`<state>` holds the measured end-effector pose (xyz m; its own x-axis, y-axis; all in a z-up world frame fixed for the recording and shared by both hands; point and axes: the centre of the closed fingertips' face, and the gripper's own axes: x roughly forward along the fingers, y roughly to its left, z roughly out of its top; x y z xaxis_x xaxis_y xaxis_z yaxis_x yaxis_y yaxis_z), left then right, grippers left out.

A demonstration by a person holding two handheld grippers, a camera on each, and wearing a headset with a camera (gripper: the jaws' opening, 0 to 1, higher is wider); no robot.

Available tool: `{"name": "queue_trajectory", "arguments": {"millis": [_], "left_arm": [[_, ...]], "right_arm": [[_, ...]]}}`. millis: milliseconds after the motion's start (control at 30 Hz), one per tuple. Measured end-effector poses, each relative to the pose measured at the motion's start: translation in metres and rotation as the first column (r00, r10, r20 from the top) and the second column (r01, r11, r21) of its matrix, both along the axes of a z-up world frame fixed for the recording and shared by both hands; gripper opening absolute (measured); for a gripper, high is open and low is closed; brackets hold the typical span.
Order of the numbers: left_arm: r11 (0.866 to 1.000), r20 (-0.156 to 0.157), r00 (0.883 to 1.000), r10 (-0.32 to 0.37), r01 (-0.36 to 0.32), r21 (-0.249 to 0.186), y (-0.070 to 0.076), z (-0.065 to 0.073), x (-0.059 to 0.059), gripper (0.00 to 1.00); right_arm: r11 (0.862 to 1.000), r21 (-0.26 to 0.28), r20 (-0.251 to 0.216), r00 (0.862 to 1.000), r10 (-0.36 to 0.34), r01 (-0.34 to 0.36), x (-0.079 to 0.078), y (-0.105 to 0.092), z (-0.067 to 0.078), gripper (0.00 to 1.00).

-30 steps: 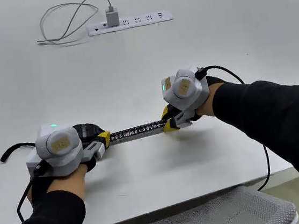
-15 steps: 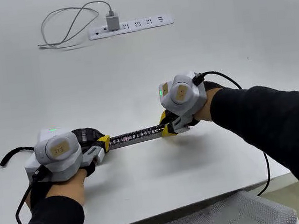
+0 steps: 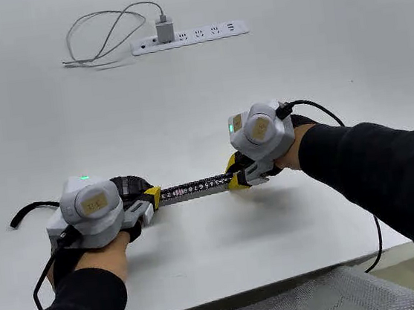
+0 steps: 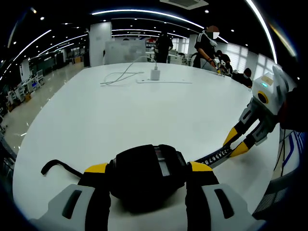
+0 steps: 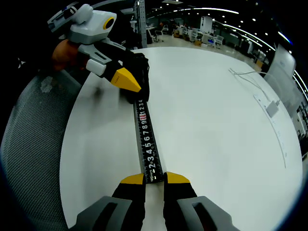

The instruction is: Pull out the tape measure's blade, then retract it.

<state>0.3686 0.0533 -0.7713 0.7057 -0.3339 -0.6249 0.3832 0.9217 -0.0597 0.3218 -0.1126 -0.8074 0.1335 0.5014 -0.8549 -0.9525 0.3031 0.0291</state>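
Black plastic, rounded and matte, the tape measure case (image 4: 147, 175) sits low in the centre of the left gripper view, clamped between the two yellow-tipped jaws of the left gripper (image 4: 148, 168). In the head view the same case (image 3: 130, 186) lies at the lower left of the frame, resting on the white table (image 3: 293, 55), with the left gripper (image 3: 141, 196) closed around it and a black strap (image 3: 26, 213) trailing off toward the left edge.

From the case a dark steel blade (image 3: 196, 189) printed with pale numerals runs rightward, just above the tabletop, to the right gripper (image 3: 233, 174) near the middle of the frame. In the right gripper view the blade (image 5: 146, 139) climbs straight up the centre, and its near end is pinched between the yellow tips of the right gripper (image 5: 154, 179), whose jaws stand almost together.

A white power strip (image 3: 193, 35) lies at the top of the head view with a grey charger (image 3: 165, 31) plugged into it and a looped grey cable (image 3: 104, 36) beside it. A grey mesh chair seat (image 3: 284, 303) shows along the bottom edge.
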Motion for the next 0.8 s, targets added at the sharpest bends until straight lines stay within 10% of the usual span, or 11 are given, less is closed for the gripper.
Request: {"name": "queue_trajectory", "arguments": {"millis": [800], "left_arm": [[1.000, -0.001, 1.000, 0.002, -0.002, -0.001, 0.000, -0.001, 0.000, 0.59]], "right_arm": [[1.000, 0.008, -0.014, 1.000, 0.028, -0.028, 0.003, 0.015, -0.001, 0.10]]}}
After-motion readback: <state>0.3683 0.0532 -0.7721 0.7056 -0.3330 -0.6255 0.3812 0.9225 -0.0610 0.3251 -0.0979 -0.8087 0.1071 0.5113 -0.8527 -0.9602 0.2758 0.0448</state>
